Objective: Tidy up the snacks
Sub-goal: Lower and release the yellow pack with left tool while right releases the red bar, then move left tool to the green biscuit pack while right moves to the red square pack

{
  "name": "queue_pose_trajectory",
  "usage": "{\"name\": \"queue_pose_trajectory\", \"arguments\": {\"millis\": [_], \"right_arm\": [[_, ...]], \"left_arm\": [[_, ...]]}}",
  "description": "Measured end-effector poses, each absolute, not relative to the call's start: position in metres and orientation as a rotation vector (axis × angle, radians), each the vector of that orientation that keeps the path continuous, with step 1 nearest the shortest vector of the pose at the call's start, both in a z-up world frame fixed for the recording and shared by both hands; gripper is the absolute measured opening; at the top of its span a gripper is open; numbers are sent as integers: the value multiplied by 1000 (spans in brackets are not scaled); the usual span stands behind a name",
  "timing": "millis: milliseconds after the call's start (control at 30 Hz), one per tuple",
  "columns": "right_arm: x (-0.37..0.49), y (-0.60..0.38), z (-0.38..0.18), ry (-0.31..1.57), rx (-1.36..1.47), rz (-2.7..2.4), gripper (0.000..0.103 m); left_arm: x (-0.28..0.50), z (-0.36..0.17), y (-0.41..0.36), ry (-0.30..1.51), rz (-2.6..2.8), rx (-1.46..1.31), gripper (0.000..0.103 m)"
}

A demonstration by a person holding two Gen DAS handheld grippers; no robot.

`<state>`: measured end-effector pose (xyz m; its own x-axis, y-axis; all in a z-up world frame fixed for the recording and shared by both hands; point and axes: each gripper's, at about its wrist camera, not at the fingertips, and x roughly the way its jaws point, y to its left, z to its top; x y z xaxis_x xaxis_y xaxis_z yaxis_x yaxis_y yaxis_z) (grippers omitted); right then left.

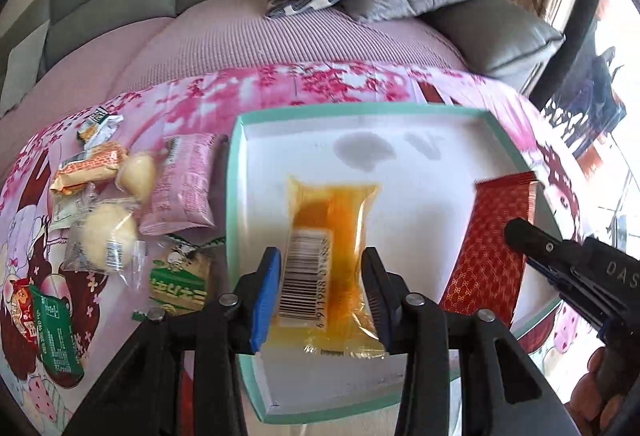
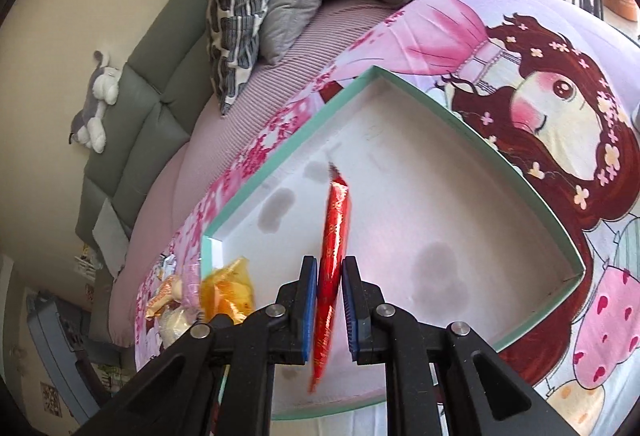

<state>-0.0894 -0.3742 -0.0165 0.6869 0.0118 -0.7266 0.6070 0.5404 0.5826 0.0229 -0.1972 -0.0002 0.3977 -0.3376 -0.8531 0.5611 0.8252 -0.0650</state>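
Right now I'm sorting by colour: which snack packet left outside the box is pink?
The pink packet lying right beside the box's left wall; its neighbours are orange, green or clear.

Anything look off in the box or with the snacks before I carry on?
The white floor of the box carries several dark grey blotches, like stains or damp patches, in its bare area. The orange packet and red packet look intact. Nothing looks spilled.
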Motion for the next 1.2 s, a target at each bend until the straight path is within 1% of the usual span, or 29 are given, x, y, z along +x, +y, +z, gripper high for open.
{"name": "queue_pose_trajectory", "arguments": {"millis": [67,100,133,167,200,233,267,300,333,400,467,500,533,567,900,1200], "right_arm": [[-90,-376,-21,777,946,-424,16],[-91,-376,-22,791,940,-438,16],[-92,-376,-24,804,933,-454,20],[-92,-377,-26,815,932,-469,29],[-92,-379,-27,825,932,-482,35],[-94,-379,-28,833,928,-496,51],[-95,-380,-29,840,918,-510,65],[-95,-380,-28,844,902,-522,67],[-94,-379,-27,850,884,-530,68],[-90,-377,-25,864,846,-530,73],[-85,-372,-25,878,815,-521,88],[-83,-369,-24,885,795,-516,92],[-80,-367,-24,893,774,-516,102],[-78,-364,-23,899,747,-521,103],[-64,-340,-12,932,573,-537,103],[-47,-306,0,913,497,-452,103]], "left_arm": [[22,-4,-199,1025,-575,262,66],[23,-5,-198,1027,-569,261,67],[23,-5,-196,1032,-562,261,67],[24,-5,-195,1036,-553,262,67],[24,-5,-192,1039,-544,262,69],[25,-5,-189,1042,-534,260,70],[26,-5,-186,1047,-522,256,75],[27,-4,-182,1047,-512,251,80],[27,-3,-179,1044,-503,246,80],[28,0,-175,1040,-493,237,81],[27,4,-171,1021,-482,228,82],[27,6,-169,1008,-468,233,87],[27,8,-168,993,-453,240,91],[27,9,-165,978,-442,241,95],[44,17,-125,922,-320,162,96],[66,11,-65,995,-166,152,96]]}}
